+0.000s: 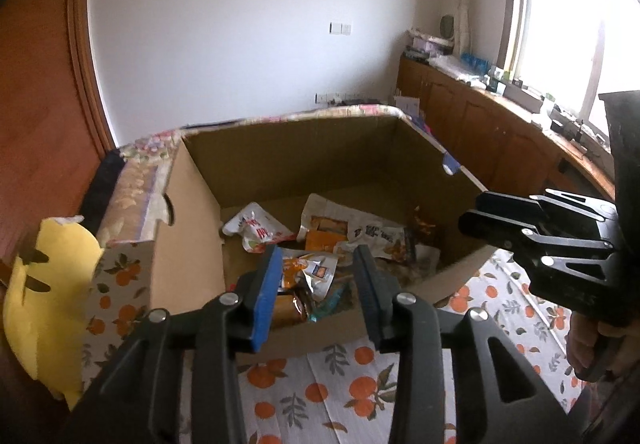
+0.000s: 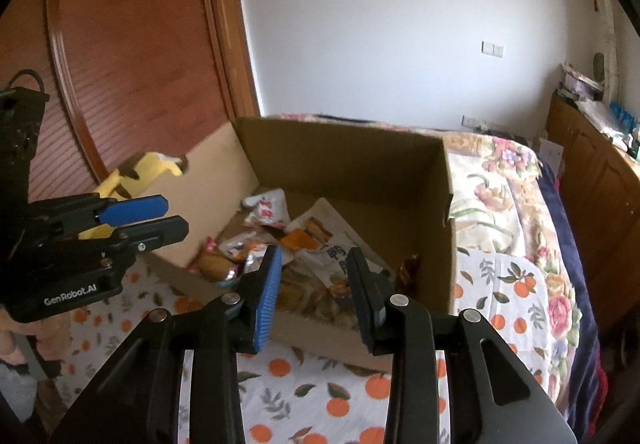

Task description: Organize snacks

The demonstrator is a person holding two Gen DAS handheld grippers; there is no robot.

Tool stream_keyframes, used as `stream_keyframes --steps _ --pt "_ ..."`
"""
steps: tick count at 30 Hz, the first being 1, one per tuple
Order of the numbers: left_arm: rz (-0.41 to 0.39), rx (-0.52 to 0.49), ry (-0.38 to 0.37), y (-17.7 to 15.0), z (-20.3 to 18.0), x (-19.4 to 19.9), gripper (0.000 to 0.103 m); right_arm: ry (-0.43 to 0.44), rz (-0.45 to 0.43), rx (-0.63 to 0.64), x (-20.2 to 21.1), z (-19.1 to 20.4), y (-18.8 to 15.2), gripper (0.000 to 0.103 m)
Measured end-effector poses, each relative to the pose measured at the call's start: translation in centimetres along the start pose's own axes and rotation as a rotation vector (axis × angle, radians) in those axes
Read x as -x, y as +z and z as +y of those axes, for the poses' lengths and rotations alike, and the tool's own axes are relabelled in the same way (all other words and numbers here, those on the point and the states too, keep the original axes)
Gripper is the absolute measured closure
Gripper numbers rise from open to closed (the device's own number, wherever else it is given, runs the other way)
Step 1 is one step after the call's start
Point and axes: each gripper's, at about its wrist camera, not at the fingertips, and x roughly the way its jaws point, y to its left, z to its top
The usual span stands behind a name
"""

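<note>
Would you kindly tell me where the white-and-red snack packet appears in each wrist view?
Left wrist view: white-and-red packet lies centre-left, on the box floor near the left wall.
Right wrist view: the packet lies left of centre, at the back-left corner.
Shared landmark: cardboard box.

**Your grippers and hands**

Left gripper (image 1: pixel 316 292): your jaws stand apart, nothing between the pads, pointing downward and forward. Right gripper (image 2: pixel 312 292): likewise parted and empty, tilted down, level beside the left. Your right hand (image 1: pixel 588 340) wraps the handle; left-hand fingers (image 2: pixel 44 340) show beneath theirs.
</note>
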Motion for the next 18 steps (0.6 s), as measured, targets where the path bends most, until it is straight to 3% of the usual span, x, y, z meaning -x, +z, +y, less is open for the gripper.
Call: stream_keyframes --steps 7,9,12,14,15,16,18 --pt "-0.092 -0.022 0.012 -0.6 -1.7 6.1 0.061 -0.012 -0.070 -0.002 5.6 1.6 -0.8 0.060" --pt "-0.113 -0.033 0.027 -0.9 -2.3 7.5 0.054 -0.025 -0.093 -0.007 7.3 2.0 -1.2 0.050" --pt "-0.135 -0.045 0.051 -1.5 -3.3 9.4 0.052 -0.040 -0.124 -0.023 9.5 2.3 -1.8 0.040" --pt "-0.150 -0.042 0.045 -2.0 -3.7 10.7 0.045 -0.053 -0.143 -0.033 10.7 2.5 -2.3 0.034" --pt "-0.159 -0.039 0.040 -2.1 -3.8 11.2 0.034 -0.058 -0.152 -0.040 11.4 2.5 -2.5 0.029" --pt "-0.168 -0.037 0.035 -2.3 -3.9 11.6 0.030 -0.060 -0.159 -0.045 11.8 2.5 -2.7 0.026" --pt "-0.185 -0.041 0.036 -2.7 -4.4 12.7 0.029 -0.072 -0.173 -0.054 12.8 2.6 -3.2 0.015"
